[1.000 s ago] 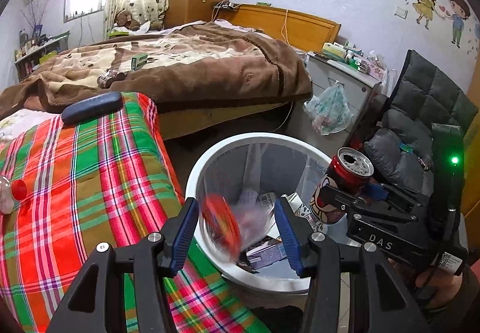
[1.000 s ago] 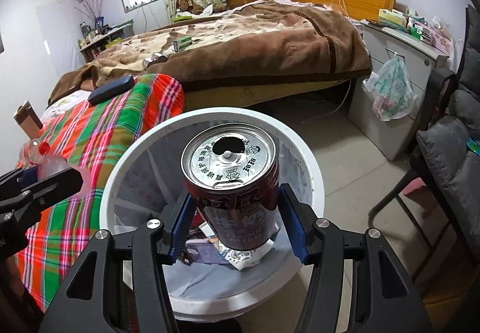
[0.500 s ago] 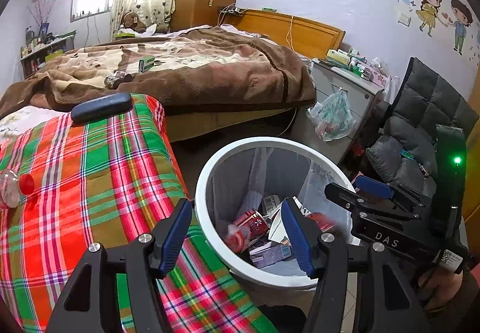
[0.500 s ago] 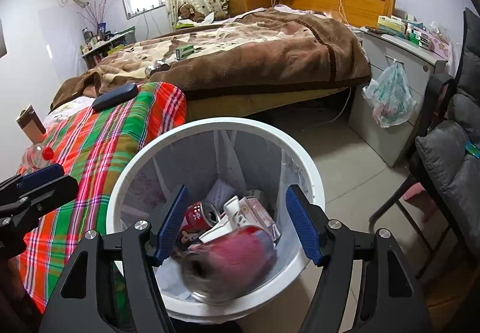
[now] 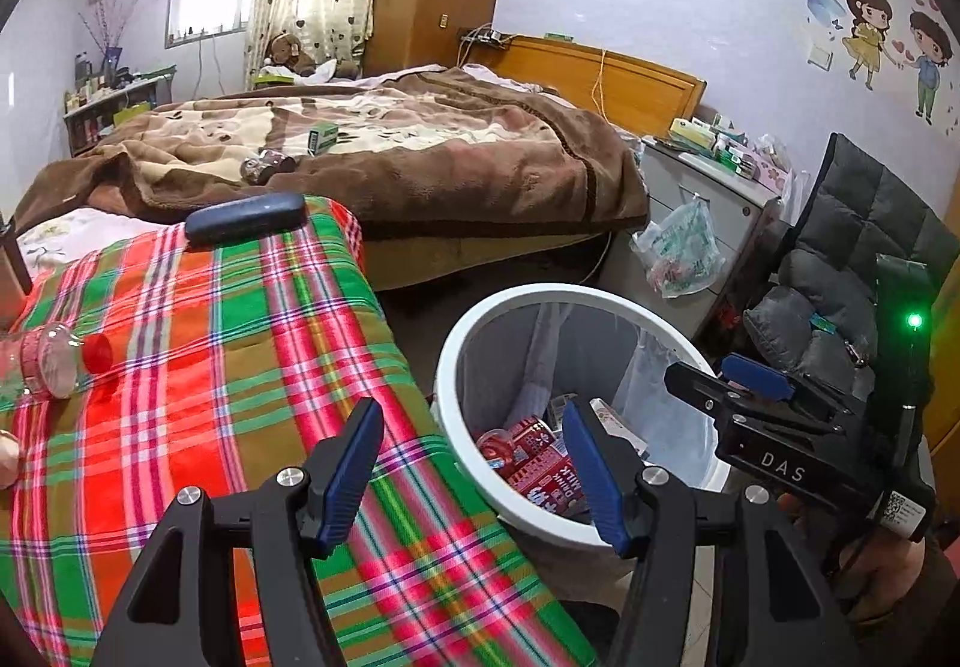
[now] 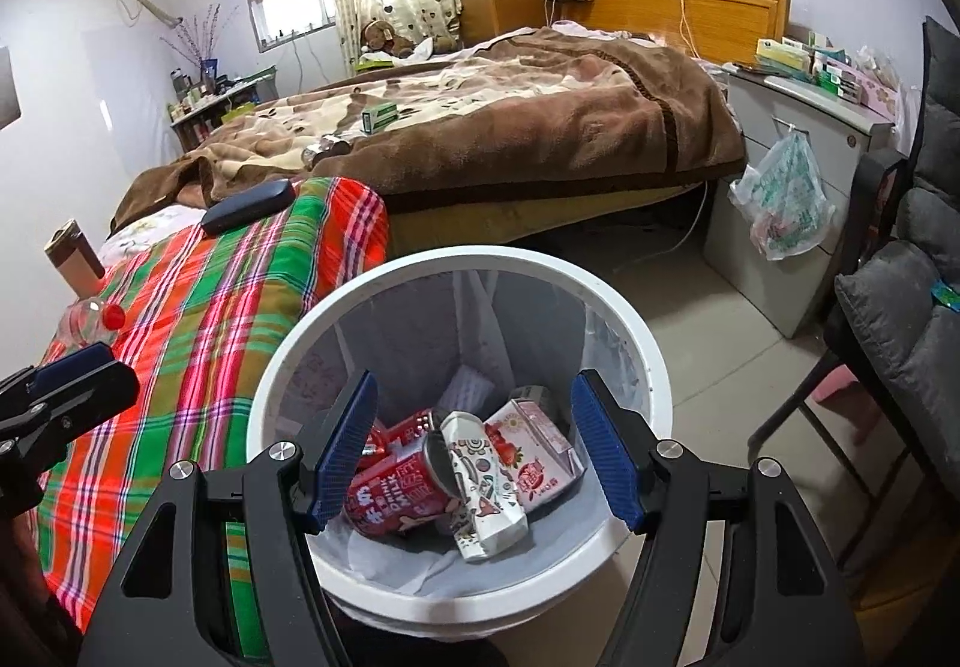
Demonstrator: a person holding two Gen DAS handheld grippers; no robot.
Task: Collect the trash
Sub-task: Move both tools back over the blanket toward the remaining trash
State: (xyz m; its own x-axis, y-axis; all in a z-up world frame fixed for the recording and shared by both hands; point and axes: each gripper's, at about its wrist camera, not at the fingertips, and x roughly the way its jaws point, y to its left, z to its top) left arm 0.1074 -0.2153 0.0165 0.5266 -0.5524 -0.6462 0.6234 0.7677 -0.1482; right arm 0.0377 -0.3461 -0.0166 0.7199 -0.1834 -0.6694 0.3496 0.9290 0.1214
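Observation:
A white trash bin (image 6: 630, 325) with a clear liner stands on the floor beside the plaid bed; it also shows in the left wrist view (image 5: 516, 307). Red cans (image 6: 396, 493) and cartons (image 6: 534, 457) lie inside. My right gripper (image 6: 474, 451) is open and empty right above the bin. My left gripper (image 5: 474, 469) is open and empty over the bed edge next to the bin's rim. A clear plastic bottle with a red cap (image 5: 54, 358) lies on the plaid blanket (image 5: 210, 367) to the left. A can (image 5: 267, 165) and a green box (image 5: 322, 135) lie on the brown bed.
A dark case (image 5: 243, 217) lies at the far end of the plaid blanket. A grey cabinet (image 6: 792, 175) with a hanging plastic bag (image 6: 780, 205) stands right. A dark padded chair (image 5: 852, 271) is at the far right. Tiled floor lies between bin and cabinet.
Both grippers opened and let go their red cans, which fell into the bin. My left gripper then swung left over the plaid blanket. The right gripper stays above the bin.

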